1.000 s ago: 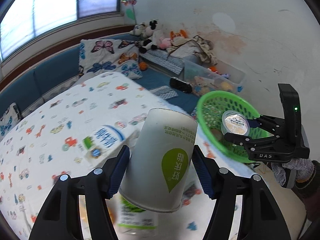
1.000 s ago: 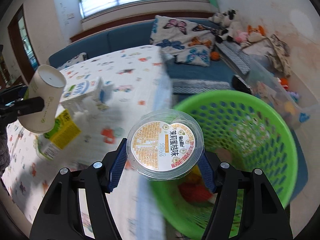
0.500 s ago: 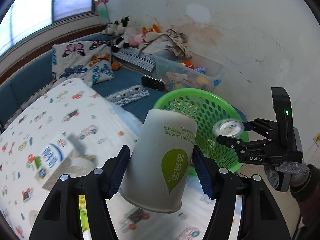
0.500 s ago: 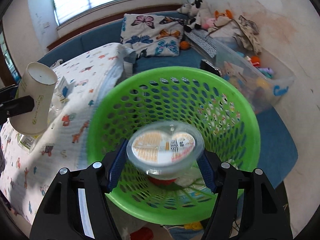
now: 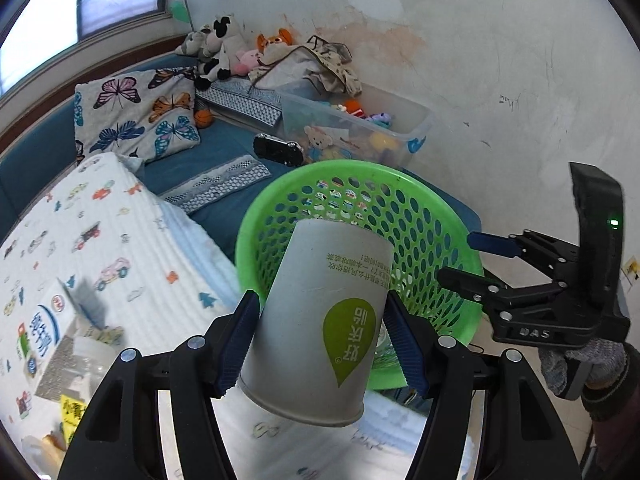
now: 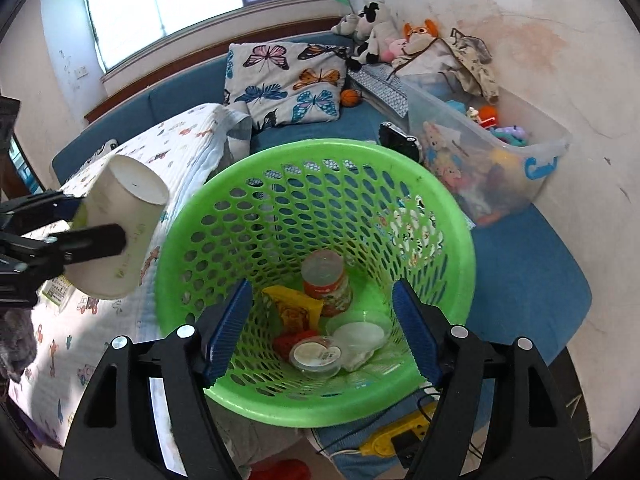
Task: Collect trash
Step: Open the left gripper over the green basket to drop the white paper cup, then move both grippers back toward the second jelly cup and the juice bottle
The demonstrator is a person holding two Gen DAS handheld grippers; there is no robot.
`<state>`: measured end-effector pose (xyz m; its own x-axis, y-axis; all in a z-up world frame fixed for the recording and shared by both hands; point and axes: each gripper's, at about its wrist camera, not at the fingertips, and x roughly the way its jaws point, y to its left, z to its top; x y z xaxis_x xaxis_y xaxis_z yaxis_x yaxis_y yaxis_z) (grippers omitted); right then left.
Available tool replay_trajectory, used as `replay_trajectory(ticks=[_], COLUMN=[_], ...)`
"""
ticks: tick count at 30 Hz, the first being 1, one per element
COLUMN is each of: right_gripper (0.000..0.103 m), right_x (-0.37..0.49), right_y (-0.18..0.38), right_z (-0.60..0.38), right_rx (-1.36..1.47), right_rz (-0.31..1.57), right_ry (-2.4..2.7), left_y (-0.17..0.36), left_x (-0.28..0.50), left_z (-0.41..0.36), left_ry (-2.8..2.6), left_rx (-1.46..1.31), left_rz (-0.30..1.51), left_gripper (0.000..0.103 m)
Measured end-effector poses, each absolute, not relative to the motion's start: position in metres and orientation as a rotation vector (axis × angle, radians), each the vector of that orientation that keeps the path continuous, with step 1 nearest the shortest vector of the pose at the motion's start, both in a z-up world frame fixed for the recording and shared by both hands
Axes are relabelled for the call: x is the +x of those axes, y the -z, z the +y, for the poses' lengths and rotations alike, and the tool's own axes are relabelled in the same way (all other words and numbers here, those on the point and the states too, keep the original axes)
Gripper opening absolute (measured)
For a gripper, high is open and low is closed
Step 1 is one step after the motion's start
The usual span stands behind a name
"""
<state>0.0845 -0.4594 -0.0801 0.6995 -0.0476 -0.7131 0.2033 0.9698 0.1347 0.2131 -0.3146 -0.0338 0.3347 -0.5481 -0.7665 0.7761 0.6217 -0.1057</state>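
My left gripper (image 5: 320,312) is shut on a grey paper cup (image 5: 320,320) with a green leaf logo, held tilted just before the near rim of the green mesh basket (image 5: 440,216). In the right wrist view the cup (image 6: 120,224) hangs left of the basket (image 6: 320,148). My right gripper (image 6: 322,292) hovers over the basket, its jaws opening with nothing between them. Below it, on the basket floor, lies a clear lidded tub (image 6: 316,354) beside an orange-labelled jar (image 6: 326,280) and a yellow wrapper (image 6: 294,304). In the left wrist view, the right gripper (image 5: 460,258) sits over the basket's right rim.
A bed with a printed quilt (image 5: 100,240) lies left of the basket, with a milk carton (image 5: 44,332) on it. Behind the basket are a clear toy bin (image 5: 360,132), a black toy car (image 5: 280,150) and a butterfly pillow (image 5: 136,116). A yellow power strip (image 6: 400,440) lies on the floor.
My right gripper carried the clear tub over the basket and let it go; it now lies inside. My left gripper brought the cup from over the bed to the basket.
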Motion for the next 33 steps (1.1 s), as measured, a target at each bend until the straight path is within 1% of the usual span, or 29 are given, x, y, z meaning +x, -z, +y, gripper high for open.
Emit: replay_trajectory(ticks=[10,11,14,17,28,31,33], right_gripper=[0.074,0.074,0.075,0.075,0.075,0.078,0.078], right_x=[0.075,0.075,0.074,0.073,0.073,0.076,0.078], right_y=[0.077,0.077,0.077,0.077,0.069,0.067,0.065], right_z=[-0.465,-0.465,-0.464,-0.463,-0.446,-0.435,-0.427], right_rx=[0.234,0.234,0.23,0.234,0.217,0.207,0.196], right_rz=[0.766,0.766,0.765,0.765,0.754,0.751,0.749], right_ry=[0.146,0.145,0.145,0.143,0.113,0.097,0.082], left_y=[0.049,0.05,0.05,0.049,0.033,0.028,0.025], left_x=[0.213,0.213,0.212,0.21,0.203,0.203,0.202], left_z=[-0.336,-0.338,-0.339,-0.337,-0.295,-0.276,-0.261], left_ry=[0.888,0.89,0.898,0.905,0.847,0.822,0.794], left_rx=[0.302,0.302,0.294,0.29,0.271,0.253,0.251], left_rz=[0.914,0.917,0.921,0.918,0.86,0.851,0.837], left_gripper=[0.062,0.063,0.069,0.071,0.072,0.072,0.072])
